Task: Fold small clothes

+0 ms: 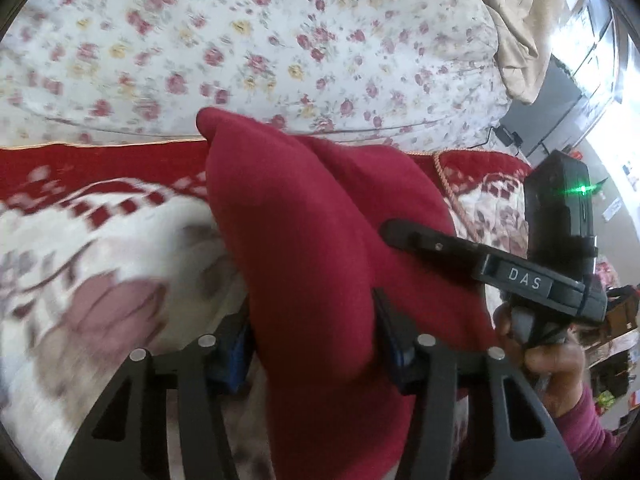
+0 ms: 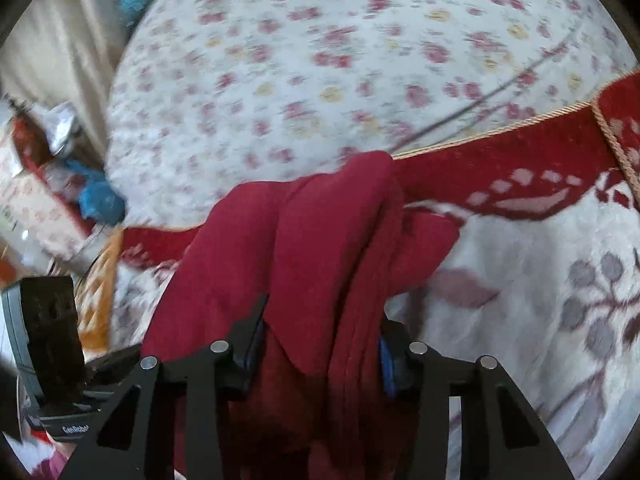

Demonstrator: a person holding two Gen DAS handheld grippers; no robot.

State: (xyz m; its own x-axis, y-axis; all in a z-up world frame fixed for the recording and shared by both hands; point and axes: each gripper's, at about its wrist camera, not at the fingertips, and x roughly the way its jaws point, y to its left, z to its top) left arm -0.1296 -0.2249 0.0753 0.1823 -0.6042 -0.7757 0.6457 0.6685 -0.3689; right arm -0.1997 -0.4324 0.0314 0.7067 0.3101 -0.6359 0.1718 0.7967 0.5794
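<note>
Behind everything, a white sheet printed with small red and yellow flowers (image 1: 280,40) fills the upper part of both wrist views. Below it lies a red-and-cream patterned blanket (image 1: 100,248) with a gold cord trim (image 2: 500,130) along its red border; both are motion-blurred in places.

Red garment (image 1: 304,240): bunched, hanging in thick folds in front of the blanket, held up between the two grippers. It peaks in a rounded tip in the left wrist view; in the right wrist view (image 2: 328,248) several layered folds run down into the jaws.

Left gripper (image 1: 312,344): jaws narrowed onto a thick bundle of the garment, cloth filling the gap between the blue pads (image 1: 236,356).

Right gripper (image 2: 320,344): likewise clamped on the garment, folds packed between its fingers. From the left wrist view its black body (image 1: 532,284) appears at the right, one finger lying against the cloth, a green light lit on the unit above.

Right hand (image 1: 540,356): wrapped around that gripper's handle, dark pink sleeve at the wrist.

Beige curtain (image 1: 516,20) hangs at upper right; a blue crumpled item (image 2: 98,196) sits at the left edge, too blurred to identify.
</note>
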